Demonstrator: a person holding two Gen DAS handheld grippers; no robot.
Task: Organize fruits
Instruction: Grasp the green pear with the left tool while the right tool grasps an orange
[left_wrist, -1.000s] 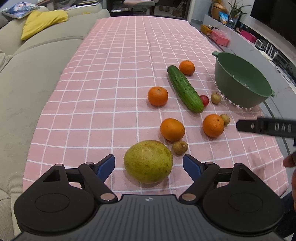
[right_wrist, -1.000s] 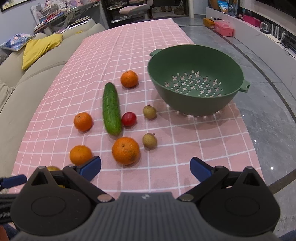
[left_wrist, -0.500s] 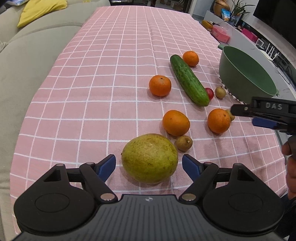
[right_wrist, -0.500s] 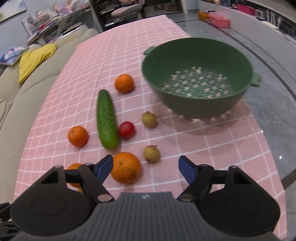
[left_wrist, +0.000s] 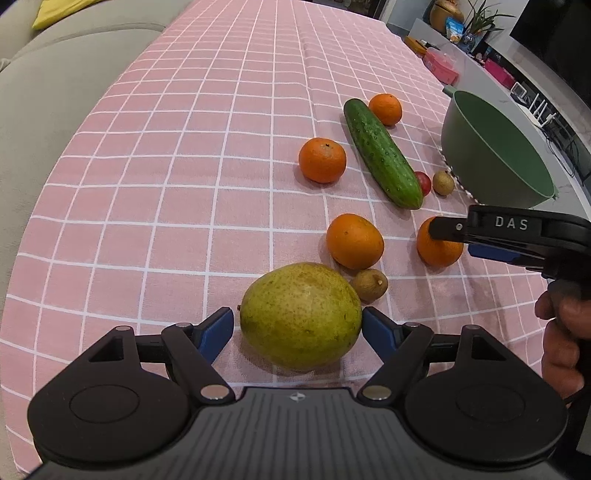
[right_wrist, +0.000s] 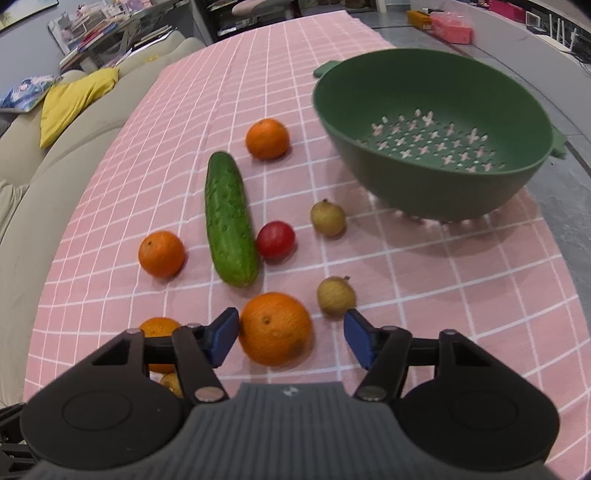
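Low, left hand-held gripper (left_wrist: 297, 328) open astride mango (left_wrist: 300, 315), right hand-held gripper (right_wrist: 290, 335) open, seemingly untouching, around orange (right_wrist: 275, 328).

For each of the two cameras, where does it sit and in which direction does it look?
Left wrist: on the left tool, facing along the table; open fingers flank a mango; the person's right hand shows.
Right wrist: on the right tool, facing the green colander; open fingers flank an orange.
Shared: cucumber, that orange, colander.
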